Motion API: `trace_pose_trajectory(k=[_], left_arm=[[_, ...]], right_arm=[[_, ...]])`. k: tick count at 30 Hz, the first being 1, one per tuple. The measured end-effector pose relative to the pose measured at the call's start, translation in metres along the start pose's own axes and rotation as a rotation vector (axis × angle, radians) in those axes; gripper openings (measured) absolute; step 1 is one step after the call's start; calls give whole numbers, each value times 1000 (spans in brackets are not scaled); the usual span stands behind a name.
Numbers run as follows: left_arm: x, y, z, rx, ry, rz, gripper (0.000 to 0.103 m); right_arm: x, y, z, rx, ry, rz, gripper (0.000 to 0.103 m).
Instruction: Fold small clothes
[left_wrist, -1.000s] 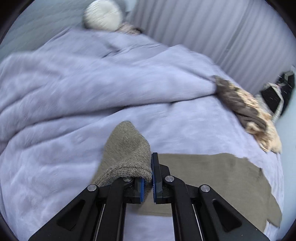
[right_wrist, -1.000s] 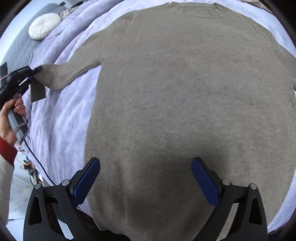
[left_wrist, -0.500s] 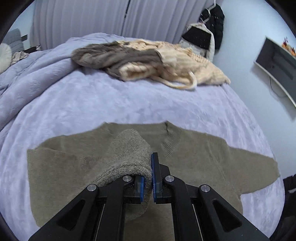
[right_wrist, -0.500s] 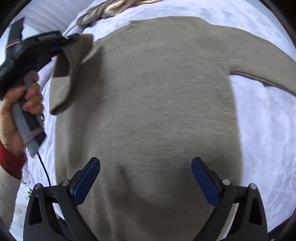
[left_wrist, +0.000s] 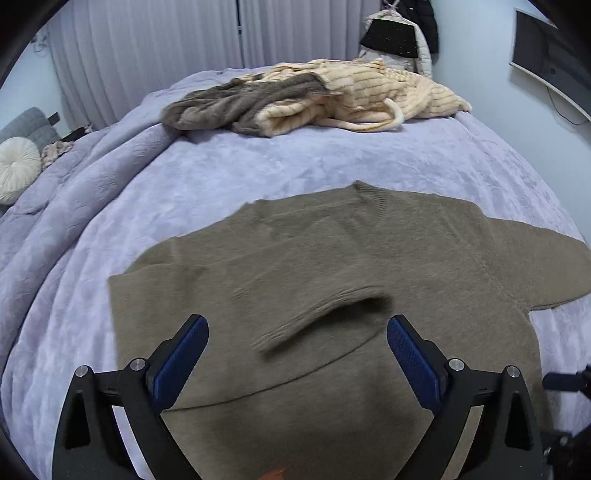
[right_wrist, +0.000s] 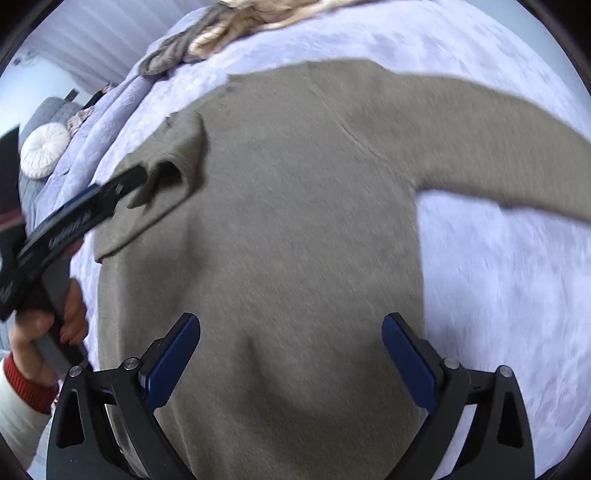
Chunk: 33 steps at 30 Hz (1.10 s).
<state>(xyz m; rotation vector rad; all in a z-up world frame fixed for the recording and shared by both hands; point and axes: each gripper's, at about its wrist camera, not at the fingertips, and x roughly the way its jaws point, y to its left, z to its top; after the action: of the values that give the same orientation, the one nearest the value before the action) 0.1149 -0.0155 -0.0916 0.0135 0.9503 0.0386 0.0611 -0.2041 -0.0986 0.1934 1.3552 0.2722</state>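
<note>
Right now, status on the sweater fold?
Left gripper opening, cuff released onto sweater. Right gripper open, empty. Far sleeve unfolded.

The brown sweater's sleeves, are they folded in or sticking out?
One each. On the sweater, the left sleeve lies folded over the body; the right sleeve sticks out on the bedspread.

An olive-brown sweater (right_wrist: 295, 229) lies flat on a lavender bedspread (right_wrist: 498, 295); one sleeve (right_wrist: 173, 158) is folded over its body, beside the left gripper (right_wrist: 136, 181); the right gripper (right_wrist: 291, 354) hovers above, jaws wide.
</note>
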Motion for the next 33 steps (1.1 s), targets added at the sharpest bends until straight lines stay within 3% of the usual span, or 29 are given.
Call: trace_pose_trajectory(k=[4,7,11,14,15,16,18,22,27,30,33], left_arm=[[4,83,-24,-143,76,152,98],[17,119,-56,-173,176,247,97],[35,132,-83,-134,235,295,98],[43,132,-76,-174,202,285,98],[46,131,-72,-189,188,292,98],[49,131,-68,-203,176,309,97],[52,135,-66,-233,168,344,98],[55,149,-69,-288,167,346,98],[60,153,-70,-260,184,327,98],[49,155,-74,-215,225,292,98],[29,169,-75,-249,242,190,97]], right_arm=[[4,45,31,-199,-54,-22,100],[20,84,56,-398,-114,-93,100],[63,145,82,-688,-194,-255,95],[94,161,94,-844,-211,-383,89],[103,166,95,-876,-203,-404,62],[109,170,100,-881,-173,-386,11],[95,161,109,-787,-173,-294,8],[51,89,133,-312,-234,-12,8],[82,-42,113,296,-106,262,10],[85,-65,98,422,-104,401,12],[78,-60,90,406,-102,439,35]])
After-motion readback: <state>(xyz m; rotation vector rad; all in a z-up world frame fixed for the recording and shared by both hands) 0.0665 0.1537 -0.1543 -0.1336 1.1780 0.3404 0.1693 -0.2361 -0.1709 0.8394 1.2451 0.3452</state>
